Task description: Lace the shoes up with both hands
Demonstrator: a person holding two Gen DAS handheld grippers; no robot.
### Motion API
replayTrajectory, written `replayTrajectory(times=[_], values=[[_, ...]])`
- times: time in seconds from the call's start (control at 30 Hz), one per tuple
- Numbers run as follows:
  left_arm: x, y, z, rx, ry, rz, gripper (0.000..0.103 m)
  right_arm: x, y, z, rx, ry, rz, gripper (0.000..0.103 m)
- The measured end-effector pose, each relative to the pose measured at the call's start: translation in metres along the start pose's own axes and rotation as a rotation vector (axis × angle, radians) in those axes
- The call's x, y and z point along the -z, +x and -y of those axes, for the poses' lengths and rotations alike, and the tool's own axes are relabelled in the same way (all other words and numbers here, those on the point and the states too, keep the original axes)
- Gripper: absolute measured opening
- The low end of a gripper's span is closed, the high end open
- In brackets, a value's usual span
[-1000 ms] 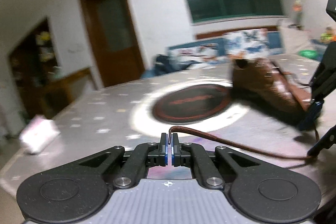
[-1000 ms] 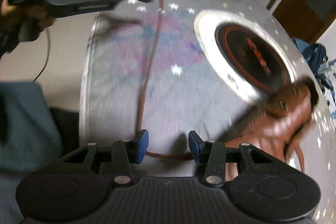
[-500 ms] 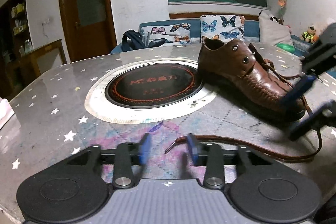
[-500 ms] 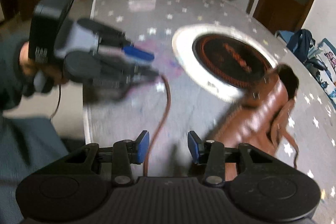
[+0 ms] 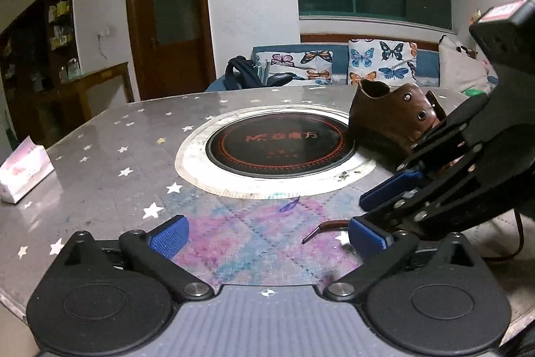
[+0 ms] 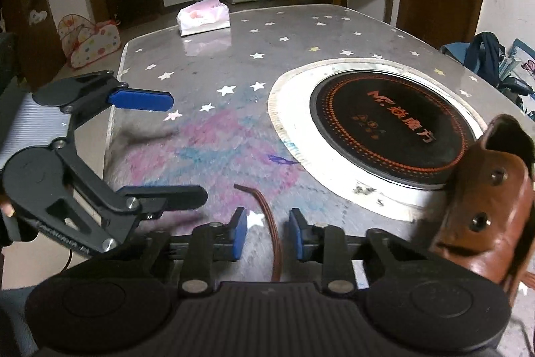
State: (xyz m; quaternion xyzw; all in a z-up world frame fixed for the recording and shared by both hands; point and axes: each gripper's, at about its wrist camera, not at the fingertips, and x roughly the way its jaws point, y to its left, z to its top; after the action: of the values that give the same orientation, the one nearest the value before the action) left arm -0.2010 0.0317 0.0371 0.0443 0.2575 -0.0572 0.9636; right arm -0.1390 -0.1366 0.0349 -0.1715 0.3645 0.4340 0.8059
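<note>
Right tool (image 6: 268, 235): its jaws are closing, and the brown lace (image 6: 267, 216) runs between the two blue pads without touching either, so nothing is grasped yet.
Lace: it lies flat on the counter (image 6: 214, 82), on the near side of the round hob (image 6: 391, 129). Its free tip points away from the right tool; the other part goes back under the tool body. In the left wrist view the tip (image 5: 326, 227) lies just in front of the lower finger of the right tool (image 5: 367, 218).
Left tool (image 5: 267, 238): released, its jaws are opening wide, and only bare counter (image 5: 110, 136) is between the pads. From the right wrist view this tool (image 6: 187, 144) is left of the lace tip and apart from it.
Shoe (image 6: 495, 206): brown leather, it stands on the counter at the near right edge of the hob, touching its pale ring. Two empty eyelets show on the side flap. In the left wrist view the shoe (image 5: 391, 119) is partly hidden behind the right tool.
Hob: a dark disc with orange print, set in the middle of the counter.
Tissue pack (image 6: 204, 17): far beyond the hob, near the far edge of the counter.
</note>
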Motion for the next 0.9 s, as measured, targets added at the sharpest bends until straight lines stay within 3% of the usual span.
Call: replayTrajectory(times=[0.23, 0.37, 0.47, 0.63, 0.77, 0.9], values=[[-0.006, 0.006, -0.010, 0.060, -0.107, -0.036, 0.103, 0.003, 0.012, 0.000, 0.012, 0.012, 0.000, 0.014], [-0.012, 0.009, -0.011, 0.063, -0.139, -0.058, 0.103, 0.005, 0.012, -0.001, 0.035, 0.020, 0.005, 0.002], [-0.017, 0.011, -0.010, 0.062, -0.149, -0.074, 0.103, 0.011, 0.000, 0.001, 0.051, 0.037, 0.034, 0.001], [-0.024, 0.016, 0.003, 0.027, -0.063, -0.077, 0.103, 0.028, -0.059, 0.017, 0.099, 0.117, 0.163, 0.001], [-0.029, 0.023, 0.020, 0.009, -0.009, -0.083, 0.103, 0.046, -0.133, 0.041, 0.249, 0.182, 0.314, 0.001], [-0.036, 0.031, 0.035, 0.050, -0.018, -0.089, 0.103, 0.063, -0.194, 0.061, 0.430, 0.222, 0.428, 0.001]])
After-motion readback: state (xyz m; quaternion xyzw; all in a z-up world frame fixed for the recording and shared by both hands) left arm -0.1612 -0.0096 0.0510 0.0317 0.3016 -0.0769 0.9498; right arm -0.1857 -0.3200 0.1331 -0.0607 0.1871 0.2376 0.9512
